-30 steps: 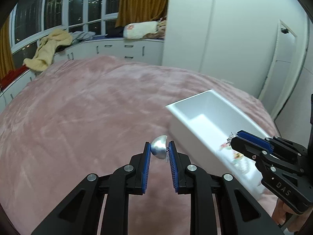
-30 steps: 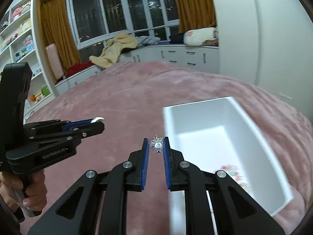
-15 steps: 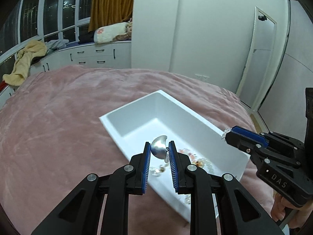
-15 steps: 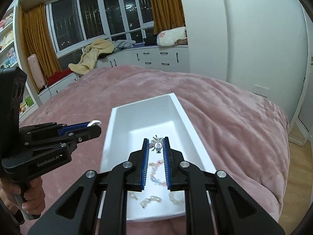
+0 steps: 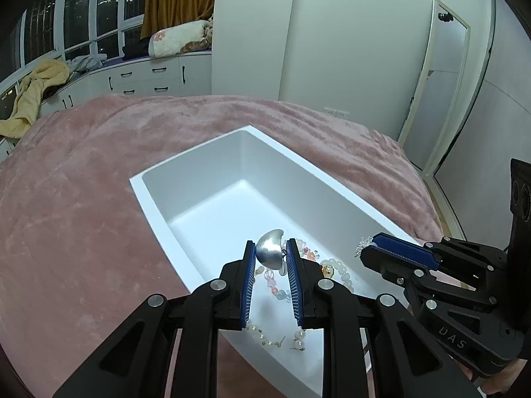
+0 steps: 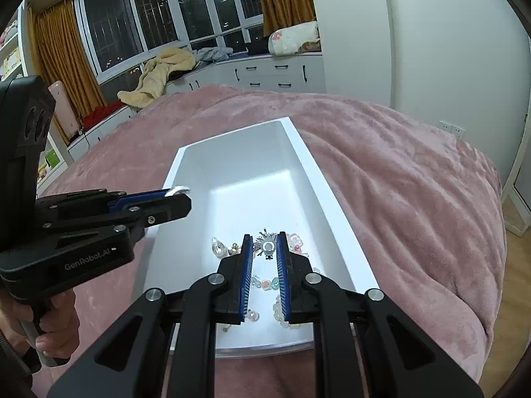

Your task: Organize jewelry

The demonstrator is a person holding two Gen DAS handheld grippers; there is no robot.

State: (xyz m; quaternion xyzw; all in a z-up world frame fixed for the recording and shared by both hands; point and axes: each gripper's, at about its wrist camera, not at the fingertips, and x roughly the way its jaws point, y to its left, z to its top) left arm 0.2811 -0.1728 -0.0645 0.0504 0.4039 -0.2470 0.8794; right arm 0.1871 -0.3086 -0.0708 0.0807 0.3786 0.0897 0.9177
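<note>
- One bed (image 5: 83, 219) under a pink plush blanket fills most of both views; your one white box (image 5: 156, 199) sits on it, open at the top.
- You hold two claws, one per hand, both poised over the near end of the box.
- Your left claw (image 5: 269, 253) pinches one silver dome-shaped earring (image 5: 269, 251) between its blue pads. The right wrist view shows its body printed "GenRobot.AI".
- Your right claw (image 6: 265, 248) pinches one spiky silver brooch-like piece (image 6: 266, 244) with a round centre. The left wrist view shows "DAS" on its body.
- Loose jewelry (image 5: 335, 270) lies on the box floor at the near end: pearl strands, pale pink and clear beads, a few small earrings. The pieces overlap, so you cannot count them exactly.
- Along the window bench at the back lie one yellow blanket (image 6: 159, 76) in a heap and one rolled floral quilt (image 6: 293, 38).
</note>
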